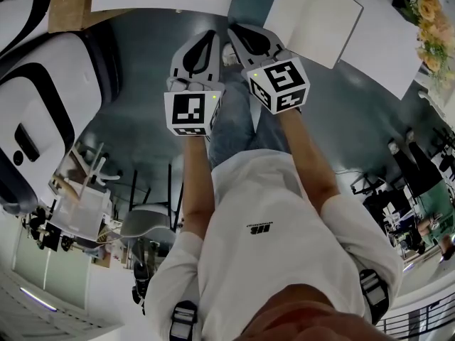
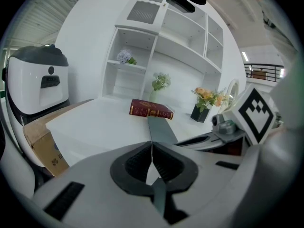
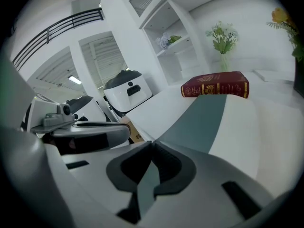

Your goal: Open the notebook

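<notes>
A dark red notebook (image 2: 151, 109) with gold print lies closed and flat on the white table (image 2: 95, 122), some way ahead of both grippers. In the right gripper view the notebook (image 3: 216, 84) shows its spine and cover. My left gripper (image 2: 152, 144) is shut with nothing between its jaws. My right gripper (image 3: 152, 144) is also shut and empty. In the head view the left gripper (image 1: 205, 41) and right gripper (image 1: 242, 33) are held side by side, close together, in front of the person's body. The notebook is out of the head view.
A grey strip (image 2: 159, 129) runs between the two white tabletops toward the notebook. A white shelf unit (image 2: 161, 46) stands behind, with a vase of sprigs (image 2: 160, 82) and a black pot of flowers (image 2: 204, 103). A white machine (image 2: 35, 84) and cardboard box (image 2: 42, 141) stand at left.
</notes>
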Tool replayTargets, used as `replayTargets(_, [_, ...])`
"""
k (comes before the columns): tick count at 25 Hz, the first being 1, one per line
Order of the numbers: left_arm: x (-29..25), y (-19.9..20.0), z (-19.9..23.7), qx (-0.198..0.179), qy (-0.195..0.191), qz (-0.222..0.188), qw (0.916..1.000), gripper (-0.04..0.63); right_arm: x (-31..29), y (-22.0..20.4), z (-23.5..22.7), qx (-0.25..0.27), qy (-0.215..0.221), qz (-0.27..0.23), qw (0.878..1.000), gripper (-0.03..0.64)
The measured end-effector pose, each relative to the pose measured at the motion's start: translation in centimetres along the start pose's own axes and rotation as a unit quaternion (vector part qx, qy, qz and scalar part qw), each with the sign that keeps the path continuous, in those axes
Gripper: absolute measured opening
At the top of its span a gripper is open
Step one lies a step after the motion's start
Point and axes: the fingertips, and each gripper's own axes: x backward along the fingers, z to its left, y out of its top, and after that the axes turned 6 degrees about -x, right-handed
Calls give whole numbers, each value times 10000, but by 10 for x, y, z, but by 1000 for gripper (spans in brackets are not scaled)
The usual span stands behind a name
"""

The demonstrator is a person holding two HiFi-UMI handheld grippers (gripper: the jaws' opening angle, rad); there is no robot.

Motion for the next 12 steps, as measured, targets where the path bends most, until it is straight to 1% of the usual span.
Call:
replayTargets(8, [2, 3, 3, -8, 1, -20, 10000, 0, -4, -2, -1, -29, -62, 33, 10000, 8])
replayTargets(12, [4, 4, 2, -22, -9, -41, 10000, 0, -3, -1, 3, -57, 7, -26, 10000, 24])
